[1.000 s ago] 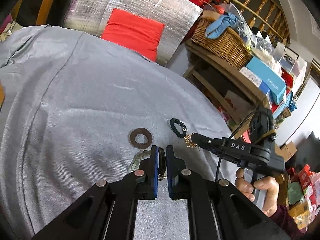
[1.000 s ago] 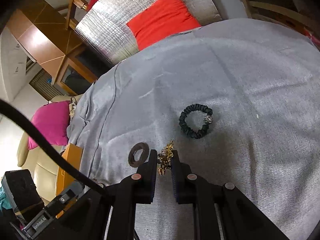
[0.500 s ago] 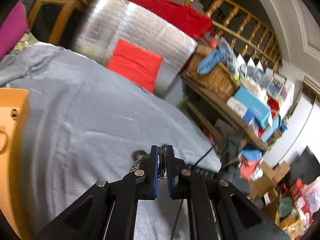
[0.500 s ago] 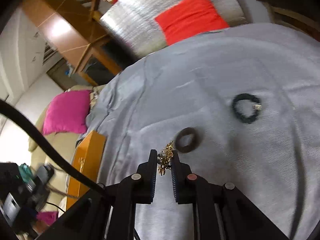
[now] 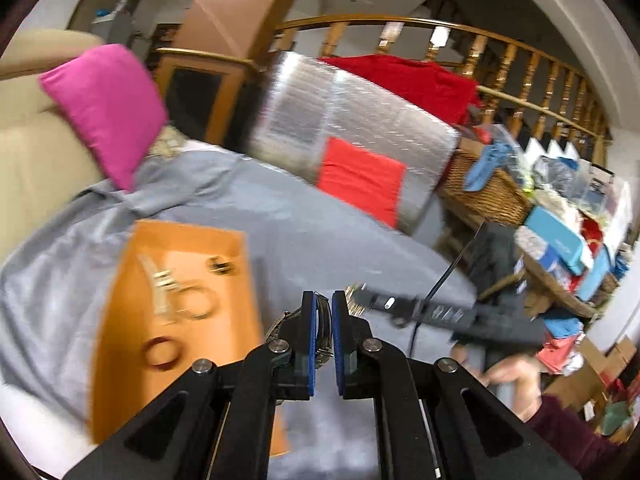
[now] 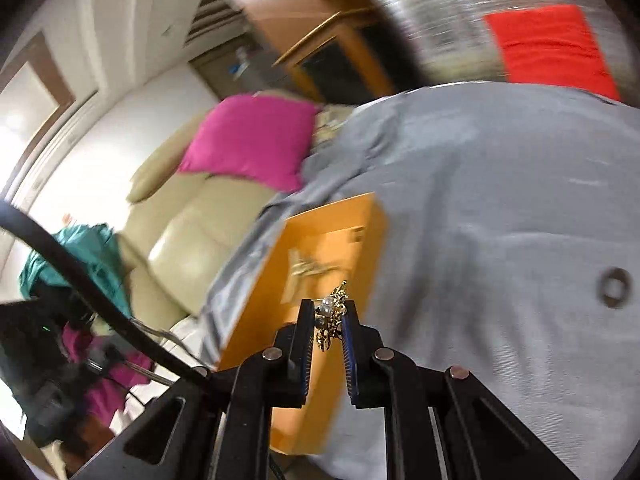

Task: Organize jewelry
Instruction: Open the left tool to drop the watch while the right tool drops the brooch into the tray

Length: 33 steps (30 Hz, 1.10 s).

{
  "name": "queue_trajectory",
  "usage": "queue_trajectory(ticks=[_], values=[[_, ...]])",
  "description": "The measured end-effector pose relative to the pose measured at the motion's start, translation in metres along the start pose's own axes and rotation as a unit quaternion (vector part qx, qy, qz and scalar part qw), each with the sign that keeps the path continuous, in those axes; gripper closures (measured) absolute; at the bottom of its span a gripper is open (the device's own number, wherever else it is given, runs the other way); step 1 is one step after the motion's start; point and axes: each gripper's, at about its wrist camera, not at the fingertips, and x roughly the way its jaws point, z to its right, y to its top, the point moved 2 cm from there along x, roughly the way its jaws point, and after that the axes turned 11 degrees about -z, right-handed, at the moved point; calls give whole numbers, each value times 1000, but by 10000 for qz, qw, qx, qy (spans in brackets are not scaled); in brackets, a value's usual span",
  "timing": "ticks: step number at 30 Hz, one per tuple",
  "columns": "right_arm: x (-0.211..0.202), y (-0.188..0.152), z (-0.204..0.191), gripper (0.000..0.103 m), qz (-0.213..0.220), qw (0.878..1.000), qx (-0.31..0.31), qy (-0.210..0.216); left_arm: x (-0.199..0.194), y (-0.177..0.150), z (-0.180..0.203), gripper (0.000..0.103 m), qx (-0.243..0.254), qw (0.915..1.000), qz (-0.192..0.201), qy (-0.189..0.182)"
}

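My left gripper [image 5: 323, 300] is shut on a silver metal watch [image 5: 323, 332], held above the right edge of an orange tray [image 5: 132, 392]. The tray holds a light strap, a metal ring, a small dark piece and a dark red ring [image 5: 162, 354]. My right gripper [image 6: 325, 308] is shut on a gold beaded ornament [image 6: 332, 314], held over the tray [image 6: 320, 240]. The right gripper also shows in the left wrist view [image 5: 354, 300], close beside my left fingertips. A brown ring [image 6: 614, 286] lies on the grey cloth at the right.
A grey cloth [image 5: 300, 232] covers the table. A pink cushion [image 5: 106, 108] and beige sofa stand at the left. A silver pad with a red cushion [image 5: 360, 184] leans at the back. A wicker basket [image 5: 488, 192] and cluttered shelves are at the right.
Both grippers have swung left with their pieces, from over the brown ring and black scrunchie to over the orange tray. The scrunchie has left view.
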Motion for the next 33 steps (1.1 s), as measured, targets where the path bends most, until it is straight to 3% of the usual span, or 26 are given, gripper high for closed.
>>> queue_trajectory(ticks=[7,16,24,33], values=[[72,10,-56,88,-834,9959,-307,-163,11,-22,-74,95,-553,9973,-318,372],[158,13,-59,88,-1735,9827,-89,-645,34,-45,-109,95,-856,9937,-576,428],[198,11,-47,88,-2045,9682,-69,-1437,52,-50,-123,95,-870,9907,-789,683],[219,12,-41,88,-2301,9559,-261,-1808,72,-50,-132,95,-916,9861,-1057,902]])
